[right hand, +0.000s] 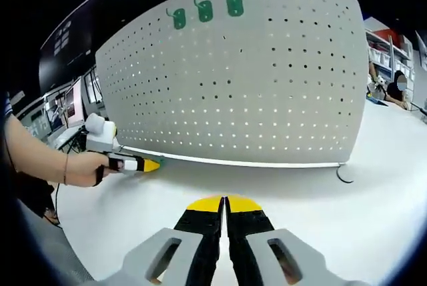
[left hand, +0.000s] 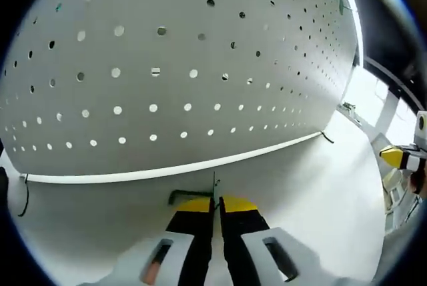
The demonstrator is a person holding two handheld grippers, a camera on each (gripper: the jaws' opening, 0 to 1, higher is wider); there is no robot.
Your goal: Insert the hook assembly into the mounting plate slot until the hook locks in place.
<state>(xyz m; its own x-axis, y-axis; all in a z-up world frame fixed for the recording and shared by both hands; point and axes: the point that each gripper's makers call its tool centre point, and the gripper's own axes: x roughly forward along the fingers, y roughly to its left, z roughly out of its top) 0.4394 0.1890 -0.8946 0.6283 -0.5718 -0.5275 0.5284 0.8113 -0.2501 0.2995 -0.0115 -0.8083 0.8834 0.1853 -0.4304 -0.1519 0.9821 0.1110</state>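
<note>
The white perforated mounting plate (left hand: 200,46) stands upright on the table, close in front of my left gripper (left hand: 217,201). Its jaws are shut on a small dark green hook (left hand: 188,197), whose arm sticks out to the left just above the table near the plate's lower edge. In the right gripper view the whole plate (right hand: 267,86) shows, with three green hooks (right hand: 204,10) hung along its top. A hand holds the left gripper (right hand: 148,164) at the plate's lower left corner. My right gripper (right hand: 225,203) is shut with nothing in it, well back from the plate.
The white table (right hand: 320,219) spreads in front of the plate. A dark foot bracket (right hand: 345,174) sits at the plate's lower right corner. Shelves and a seated person (right hand: 399,89) are at the far right. The right gripper (left hand: 400,158) shows at the edge of the left gripper view.
</note>
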